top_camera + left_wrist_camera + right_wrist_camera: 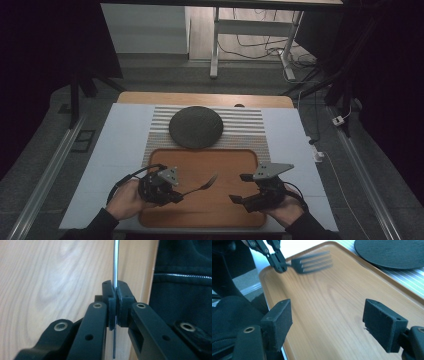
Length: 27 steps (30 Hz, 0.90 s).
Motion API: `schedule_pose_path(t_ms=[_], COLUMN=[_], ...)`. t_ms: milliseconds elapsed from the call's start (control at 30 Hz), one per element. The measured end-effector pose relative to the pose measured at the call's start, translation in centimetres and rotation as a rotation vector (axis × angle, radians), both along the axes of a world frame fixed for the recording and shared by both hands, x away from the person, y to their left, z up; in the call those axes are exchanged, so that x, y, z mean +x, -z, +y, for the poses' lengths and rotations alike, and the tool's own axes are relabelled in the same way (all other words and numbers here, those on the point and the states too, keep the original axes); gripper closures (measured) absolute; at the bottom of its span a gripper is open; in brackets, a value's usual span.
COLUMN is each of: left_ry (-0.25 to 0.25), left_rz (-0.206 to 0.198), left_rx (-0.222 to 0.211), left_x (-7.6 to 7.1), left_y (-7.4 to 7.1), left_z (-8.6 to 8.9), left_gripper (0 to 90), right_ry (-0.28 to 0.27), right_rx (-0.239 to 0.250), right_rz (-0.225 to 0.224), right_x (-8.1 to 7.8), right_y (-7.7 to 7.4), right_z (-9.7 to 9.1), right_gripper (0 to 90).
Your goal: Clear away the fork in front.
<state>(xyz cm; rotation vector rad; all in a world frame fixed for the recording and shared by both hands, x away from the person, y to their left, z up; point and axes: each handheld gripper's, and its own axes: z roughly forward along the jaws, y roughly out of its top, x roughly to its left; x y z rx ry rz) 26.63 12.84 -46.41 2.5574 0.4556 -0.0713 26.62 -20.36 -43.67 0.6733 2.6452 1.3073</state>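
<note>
Dim room; we are working over a wooden tray [200,212]. Left gripper [172,196] is pinching the fork [202,187] above it; right gripper [242,188] is standing spread, empty. We are advising a level carry, firm grip.

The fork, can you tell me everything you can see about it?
The fork looks like thin, shiny grey metal, with four long tines and a slim handle. The left gripper is shut on its handle, pinching it between the pads. The fork is held in the air above the wooden tray, roughly level, its tines pointing away from the gripper toward the tray's middle. Its tines look a little blurred in the right gripper view.
</note>
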Motion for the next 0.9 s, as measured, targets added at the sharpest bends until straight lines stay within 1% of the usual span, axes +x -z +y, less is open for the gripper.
schedule_pose_path(t_ms=[100,167,233,367,400,433,467,500,567,600,633,733,833,900], left_ry=[-0.081,-0.138,-0.197,-0.304,-0.331,-0.347,-0.376,-0.393,-0.438,-0.457,-0.471,-0.504,-0.521,-0.529], left_rz=[0.017,0.033,0.054,0.09,0.106,0.119,0.136,0.152,0.197,0.219,0.232,0.248,0.256,0.252], left_rx=[0.007,0.012,0.02,0.039,0.035,0.041,0.039,0.051,0.062,0.068,0.082,0.118,0.137,0.155], left_x=[-0.1,-0.3,-0.6,-1.0,-1.0,-1.0,-1.0,-0.9,-0.5,-0.3,-0.2,0.1,0.3,0.4], left_y=[0.0,0.2,0.5,1.2,1.4,1.6,1.8,2.0,2.6,2.9,3.1,3.7,4.0,4.2], left_z=[0.6,1.0,1.4,2.2,2.3,2.5,2.6,2.7,2.9,3.0,3.0,3.0,3.0,2.9], left_gripper=[86.2,86.2,86.2,86.1,86.1,86.1,86.1,86.1,86.1,86.0,86.0,86.0,85.9,85.6], right_ry=[0.023,0.04,0.062,0.102,0.11,0.119,0.128,0.135,0.148,0.157,0.157,0.171,0.174,0.176], right_rx=[-0.01,-0.013,-0.022,-0.061,-0.063,-0.069,-0.074,-0.08,-0.083,-0.091,-0.091,-0.103,-0.102,-0.103], right_rz=[-0.017,-0.025,-0.044,-0.081,-0.086,-0.093,-0.102,-0.109,-0.106,-0.106,-0.106,-0.095,-0.089,-0.088], right_x=[-0.4,-0.7,-1.0,-1.6,-1.8,-1.9,-2.0,-2.2,-2.5,-2.6,-2.6,-2.8,-2.8,-2.9], right_y=[0.0,0.0,0.2,0.4,0.5,0.5,0.6,0.6,0.7,0.8,0.8,1.0,1.1,1.2], right_z=[-0.4,-0.7,-1.0,-1.4,-1.5,-1.6,-1.8,-2.0,-2.3,-2.7,-2.7,-3.4,-3.6,-3.8], right_gripper=[20.3,17.0,13.8,5.5,3.8,1.8,0.8,0.8,0.7,0.7,0.7,0.8,0.8,0.8])
